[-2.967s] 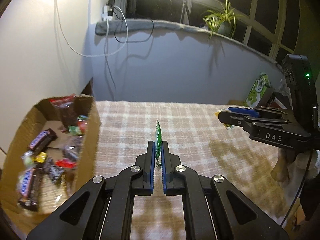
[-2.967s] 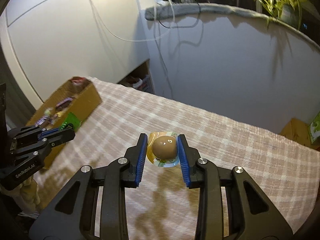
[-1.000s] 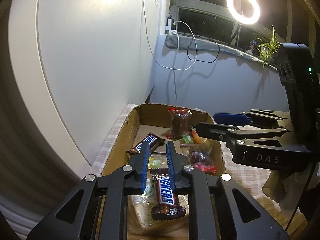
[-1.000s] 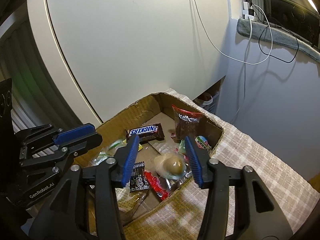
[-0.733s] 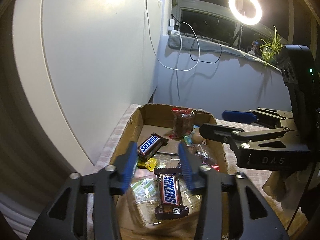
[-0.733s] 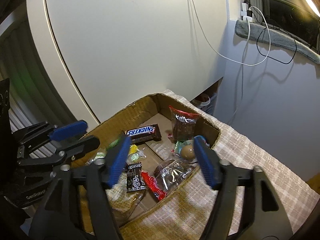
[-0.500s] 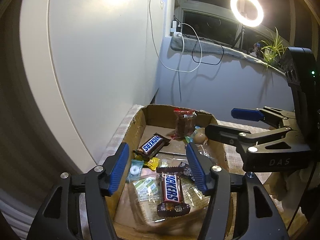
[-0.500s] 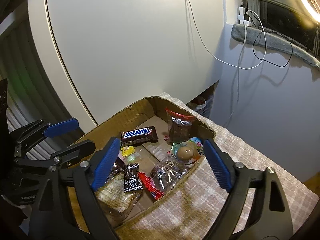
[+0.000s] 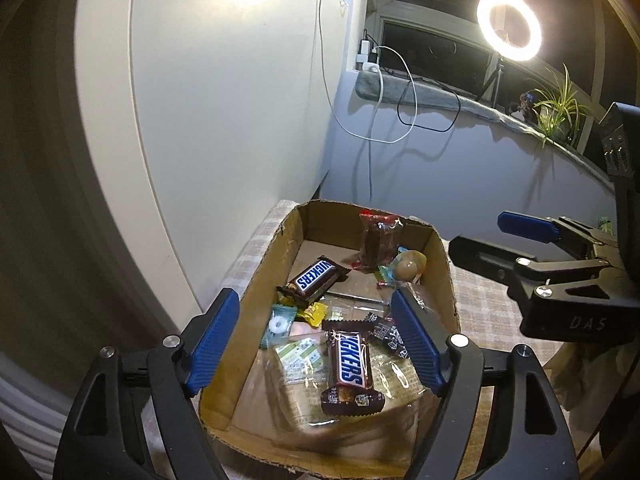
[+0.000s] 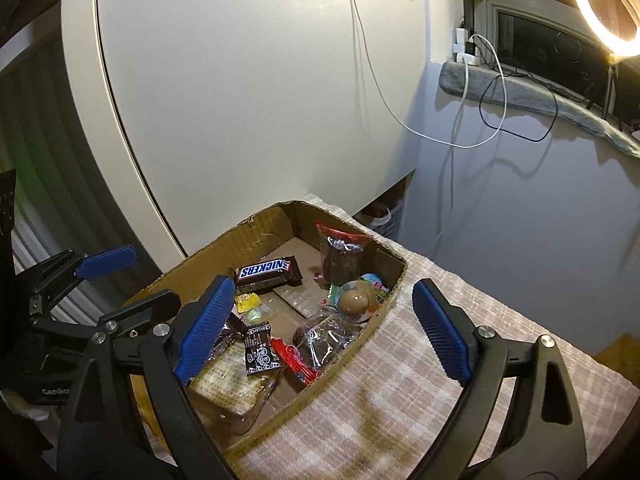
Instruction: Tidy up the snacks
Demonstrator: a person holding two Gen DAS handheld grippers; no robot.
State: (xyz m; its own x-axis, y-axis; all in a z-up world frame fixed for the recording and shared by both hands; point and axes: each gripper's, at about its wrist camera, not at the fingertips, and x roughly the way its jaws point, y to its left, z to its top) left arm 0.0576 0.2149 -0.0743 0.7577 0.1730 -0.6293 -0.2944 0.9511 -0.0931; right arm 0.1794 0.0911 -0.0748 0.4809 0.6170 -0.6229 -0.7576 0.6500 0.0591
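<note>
Both grippers (image 9: 316,340) (image 10: 324,332) have just opened, snacks dropped into box (image 9: 446,276).

Dim room; ring light (image 9: 509,25) glares upper right, hot spot on wall; fisheye edges bend, perhaps slightly blurred.

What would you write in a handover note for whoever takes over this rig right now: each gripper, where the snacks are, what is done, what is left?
Left gripper: jaws have just been opening, nothing between them, over the box.
Right gripper: jaws just opened wide, empty, above the box's near edge.
Snacks: egg pack, two Snickers, and other packets all lie in the box.
Done: both loads dropped in.
Left: no loose snack shows on the cloth here; check the rest of the table.
</note>
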